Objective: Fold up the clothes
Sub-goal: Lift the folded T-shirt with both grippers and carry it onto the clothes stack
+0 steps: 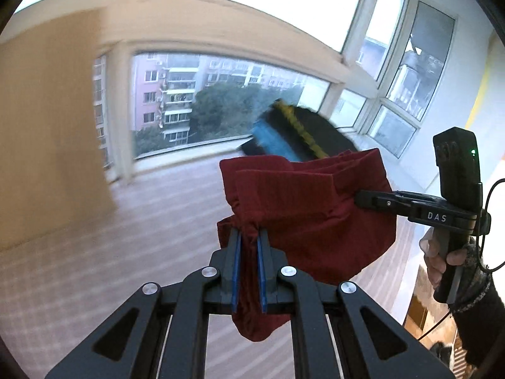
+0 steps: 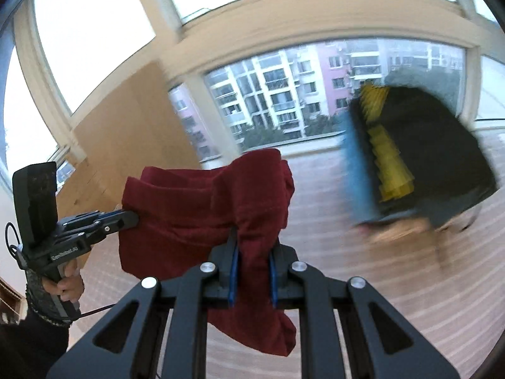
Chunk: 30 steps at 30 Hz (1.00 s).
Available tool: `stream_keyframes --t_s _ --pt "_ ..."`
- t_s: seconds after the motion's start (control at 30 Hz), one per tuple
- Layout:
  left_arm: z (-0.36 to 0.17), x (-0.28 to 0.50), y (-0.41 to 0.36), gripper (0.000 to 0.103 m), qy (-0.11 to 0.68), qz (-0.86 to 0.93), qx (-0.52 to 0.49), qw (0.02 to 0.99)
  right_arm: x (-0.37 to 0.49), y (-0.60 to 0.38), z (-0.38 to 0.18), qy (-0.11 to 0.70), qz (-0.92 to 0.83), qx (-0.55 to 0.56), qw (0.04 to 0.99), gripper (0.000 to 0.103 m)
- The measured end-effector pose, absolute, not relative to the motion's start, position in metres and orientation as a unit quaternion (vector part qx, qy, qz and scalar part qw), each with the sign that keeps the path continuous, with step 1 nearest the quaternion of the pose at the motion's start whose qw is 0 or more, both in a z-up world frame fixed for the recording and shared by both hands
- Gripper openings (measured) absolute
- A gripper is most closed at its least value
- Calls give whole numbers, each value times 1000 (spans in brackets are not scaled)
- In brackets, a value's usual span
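A dark red garment (image 1: 309,208) hangs bunched in the air between both grippers; it also shows in the right wrist view (image 2: 202,208). My left gripper (image 1: 249,237) is shut on one edge of it, cloth pinched between the blue pads. My right gripper (image 2: 254,246) is shut on the other edge. In the left wrist view the right gripper (image 1: 363,200) comes in from the right and bites the cloth. In the right wrist view the left gripper (image 2: 132,218) comes in from the left.
A black, blue and yellow garment (image 2: 410,154) lies blurred on the striped surface (image 2: 410,284) beyond the red one; it also shows in the left wrist view (image 1: 293,132). A tan panel (image 1: 47,126) stands at left. Large windows (image 1: 221,101) lie behind.
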<state>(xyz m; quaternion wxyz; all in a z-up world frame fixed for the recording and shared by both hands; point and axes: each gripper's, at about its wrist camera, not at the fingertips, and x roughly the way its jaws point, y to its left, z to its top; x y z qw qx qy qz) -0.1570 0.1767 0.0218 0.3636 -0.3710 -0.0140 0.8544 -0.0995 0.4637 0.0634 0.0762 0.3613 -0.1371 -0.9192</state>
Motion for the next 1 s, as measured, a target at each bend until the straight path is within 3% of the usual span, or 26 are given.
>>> stream_keyframes --t_s 0.33,0.63,0.73,0.8,0.87,1.0 --pt "57 -214 389 8 -23 854 -367 369 -165 663 94 -97 -923 370 32 15" --pt "12 -289 465 8 -7 863 -396 313 -262 740 50 -85 -912 399 46 15" --pt "-9 -316 484 10 -7 862 -417 288 -287 743 25 -60 -907 414 47 26" --pt "-23 -331 487 14 -17 854 -437 280 -287 749 15 -49 -908 414 38 41" --pt "-29 -339 483 18 -33 848 -447 282 -280 755 15 -47 -913 405 32 46" --pt "-10 -331 473 30 -11 867 -415 275 -247 761 44 -33 -935 354 1 46"
